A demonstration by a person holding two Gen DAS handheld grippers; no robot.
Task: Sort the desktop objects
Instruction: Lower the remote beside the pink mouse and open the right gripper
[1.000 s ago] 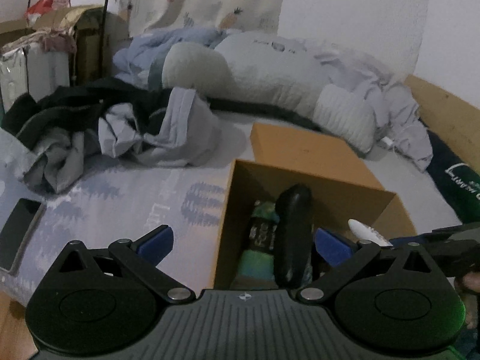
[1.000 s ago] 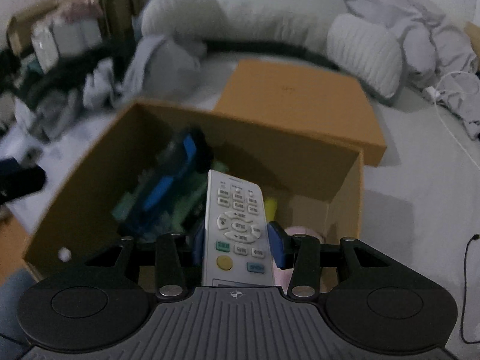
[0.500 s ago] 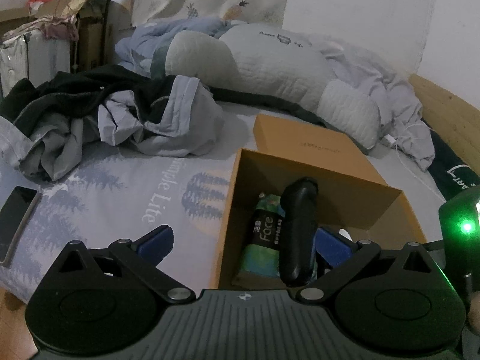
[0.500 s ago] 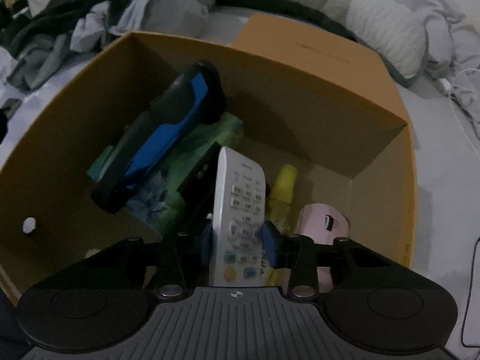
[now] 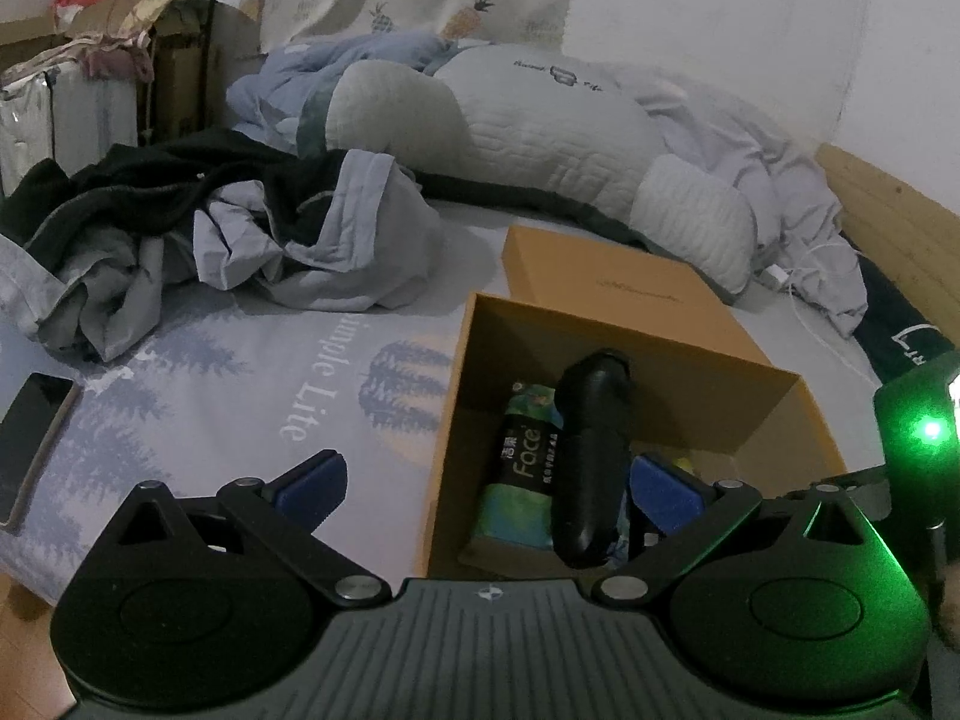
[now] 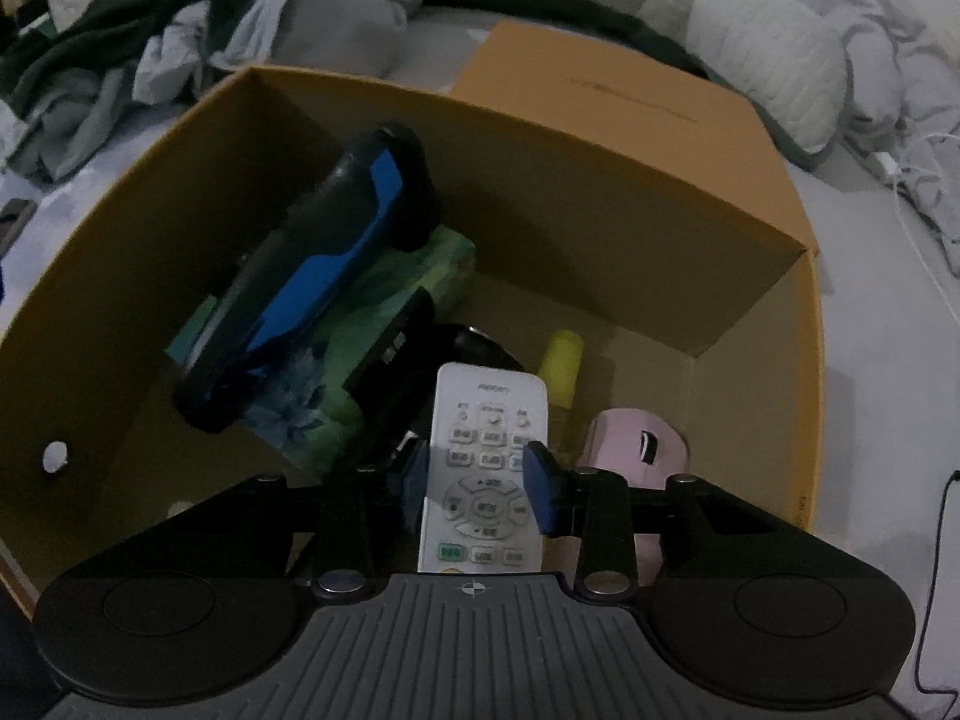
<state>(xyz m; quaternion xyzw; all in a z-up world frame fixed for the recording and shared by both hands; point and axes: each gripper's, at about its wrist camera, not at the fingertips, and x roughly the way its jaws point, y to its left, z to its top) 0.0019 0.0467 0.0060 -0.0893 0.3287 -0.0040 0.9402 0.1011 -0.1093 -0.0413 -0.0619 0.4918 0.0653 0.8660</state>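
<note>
My right tongs (image 6: 477, 483) are clenched on the white remote (image 6: 483, 468), holding it down inside the cardboard box (image 6: 600, 144), between the tissue pack (image 6: 336, 372) and the pink mouse (image 6: 636, 444). To finish well, I judge I should lower it into that bare gap until it rests on the floor, keep it level, and only then let go, so it doesn't tip onto the yellow tube (image 6: 561, 366) or nudge the blue-and-black gadget (image 6: 312, 276). My left tongs (image 5: 486, 486) hang released at the box's near edge, holding nothing.
</note>
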